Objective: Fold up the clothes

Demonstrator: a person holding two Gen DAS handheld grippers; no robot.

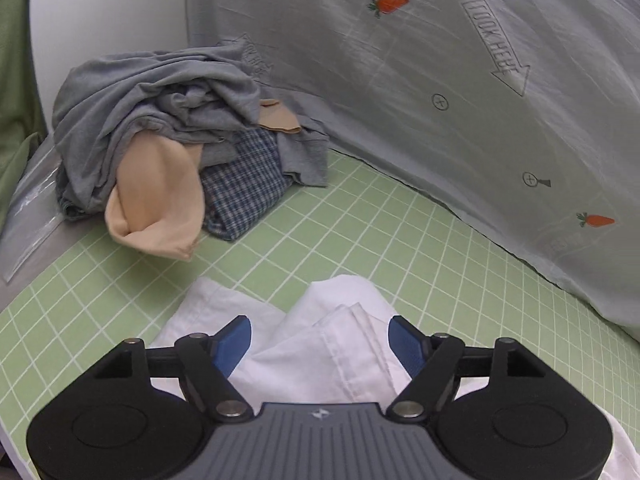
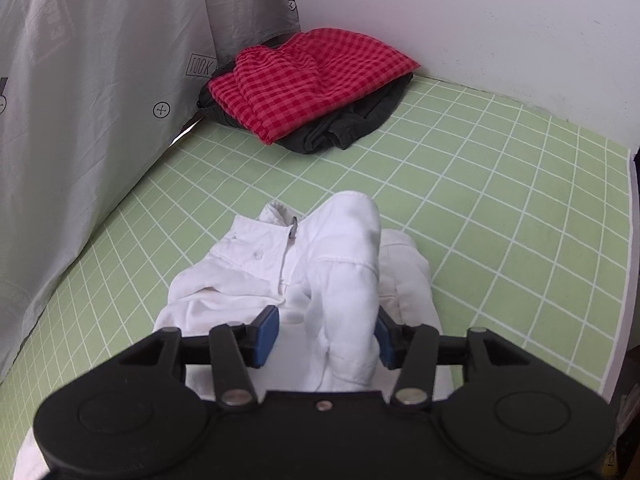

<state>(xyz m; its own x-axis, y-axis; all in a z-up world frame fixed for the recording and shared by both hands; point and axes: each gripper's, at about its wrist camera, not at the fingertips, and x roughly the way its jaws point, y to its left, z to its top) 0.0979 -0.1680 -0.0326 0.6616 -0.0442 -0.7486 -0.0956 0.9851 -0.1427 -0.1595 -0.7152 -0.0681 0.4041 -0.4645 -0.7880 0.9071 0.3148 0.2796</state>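
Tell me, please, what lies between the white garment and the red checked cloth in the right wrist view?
Only bare green grid mat separates the white garment from the red checked cloth.

Both wrist views are evenly and fairly brightly lit, apparently from overhead, with only soft shadows under the white garment [image 2: 304, 280] and the piles at the far corners of the green gridded mat [image 1: 360, 220]. Fisheye distortion bows the grid lines and darkens the frame corners. The white fabric looks nearly washed out, and focus is slightly soft.

Green gridded mat [image 2: 500, 184], white wall [image 2: 480, 12]
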